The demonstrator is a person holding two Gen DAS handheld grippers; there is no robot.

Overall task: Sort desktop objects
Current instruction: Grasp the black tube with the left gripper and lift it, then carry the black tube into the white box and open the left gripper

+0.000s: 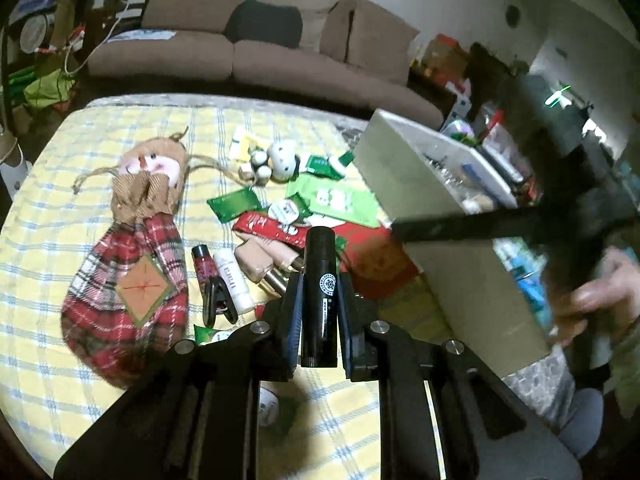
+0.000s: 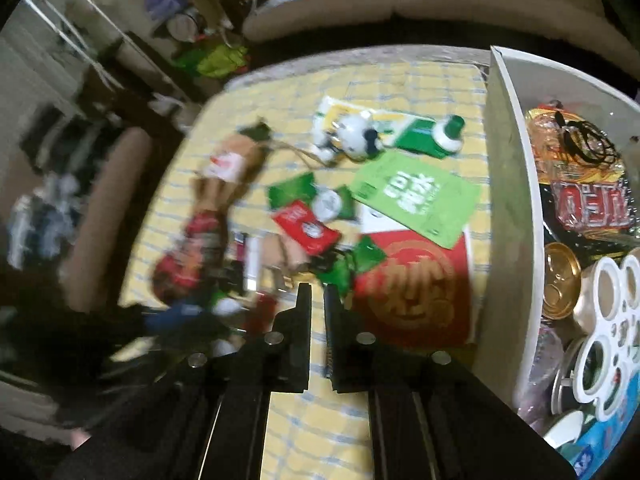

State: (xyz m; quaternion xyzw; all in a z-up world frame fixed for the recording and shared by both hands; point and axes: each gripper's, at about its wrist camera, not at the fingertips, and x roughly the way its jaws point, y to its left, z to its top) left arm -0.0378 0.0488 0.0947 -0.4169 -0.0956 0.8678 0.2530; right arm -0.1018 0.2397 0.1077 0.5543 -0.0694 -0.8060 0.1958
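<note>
The left gripper (image 1: 319, 280) clamps a black tube (image 1: 319, 292) upright between its fingers, above the cluttered tablecloth (image 1: 48, 216). The right gripper (image 2: 317, 292) is nearly closed, empty, beside the white box (image 2: 506, 184).

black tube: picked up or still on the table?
Picked up. The left claw is shut on the black tube; the pads press both its sides, and it sits clear above the checked cloth.
</note>
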